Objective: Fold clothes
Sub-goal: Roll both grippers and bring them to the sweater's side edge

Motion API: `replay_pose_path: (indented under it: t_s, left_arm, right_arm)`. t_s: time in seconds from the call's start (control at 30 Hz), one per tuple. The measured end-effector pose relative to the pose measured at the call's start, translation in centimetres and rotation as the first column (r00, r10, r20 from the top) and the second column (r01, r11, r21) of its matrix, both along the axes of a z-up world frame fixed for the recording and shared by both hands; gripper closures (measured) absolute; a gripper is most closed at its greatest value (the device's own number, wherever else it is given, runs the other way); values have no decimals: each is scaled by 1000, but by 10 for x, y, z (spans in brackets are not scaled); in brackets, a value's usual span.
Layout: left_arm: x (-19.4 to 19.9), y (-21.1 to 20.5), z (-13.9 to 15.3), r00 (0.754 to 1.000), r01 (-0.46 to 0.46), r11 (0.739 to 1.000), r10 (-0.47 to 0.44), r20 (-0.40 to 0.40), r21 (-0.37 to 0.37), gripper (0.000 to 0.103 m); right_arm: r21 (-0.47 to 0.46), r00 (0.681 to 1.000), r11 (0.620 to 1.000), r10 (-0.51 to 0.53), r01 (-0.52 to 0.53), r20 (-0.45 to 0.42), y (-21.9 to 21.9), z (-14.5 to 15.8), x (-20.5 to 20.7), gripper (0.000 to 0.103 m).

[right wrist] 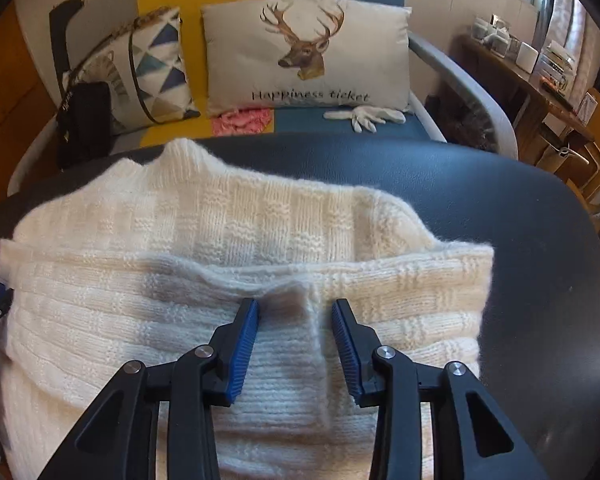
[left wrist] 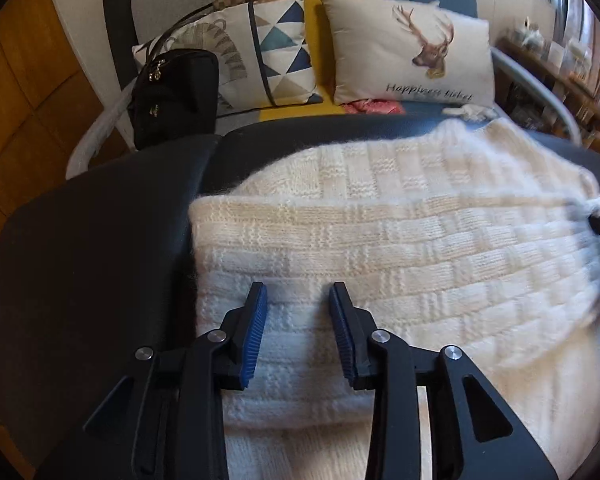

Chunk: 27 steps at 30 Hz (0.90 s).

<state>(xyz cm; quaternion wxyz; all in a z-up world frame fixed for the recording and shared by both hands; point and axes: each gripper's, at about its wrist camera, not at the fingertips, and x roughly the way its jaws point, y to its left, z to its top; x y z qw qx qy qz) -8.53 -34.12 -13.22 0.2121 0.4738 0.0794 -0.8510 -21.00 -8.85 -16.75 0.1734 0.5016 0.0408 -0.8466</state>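
With both the left gripper (left wrist: 298, 294) and right gripper (right wrist: 296, 310) jaws spread and pinching nothing, the fluffy sweater (right wrist: 236, 280) could slump unevenly across the dark worktop (right wrist: 500, 208).

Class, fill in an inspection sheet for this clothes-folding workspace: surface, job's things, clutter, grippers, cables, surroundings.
Surface: dark padded top, bare to the right of the garment.
Job's things: cream knit sweater, partly folded, one layer lying over another.
Clutter: nothing seen on the top itself.
Grippers: left gripper and right gripper over the sweater, jaws apart, knit visible between them; a raised fold sits between the right jaws.
Cables: nothing seen.
Surroundings: sofa with deer cushion, triangle-pattern cushion, black bag, pink cloth, white glove; cluttered shelf at right.
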Motion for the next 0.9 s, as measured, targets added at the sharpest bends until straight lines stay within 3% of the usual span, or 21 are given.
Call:
replay_pose_path:
  t_s: [0.23,0.47,0.6,0.77,0.9]
  left_arm:
    - [86,-6,10,993,19,966,11,-115,256,68]
    - [184,-10,10,986,-44,926,101,-132,376,67]
    - [222,-4,8,986,-73,930,123,-117,361,67]
    - [255,4,4,988,-67,926,113,-103,373,67]
    - [280,10,-3,987,-71,906,123,-99,416,67]
  right_arm:
    - [-272,999,962,33,-22,38,84,19,59,64]
    - [-407,978,911,25,63,208,180,1,143,63]
    - [-459,950,885,78,73,302,204,-15,186,63]
    - [-496,928,862,93,106,361,219,-31,226,63]
    - [-547,926,825,83,143,368,229,-38,239,63]
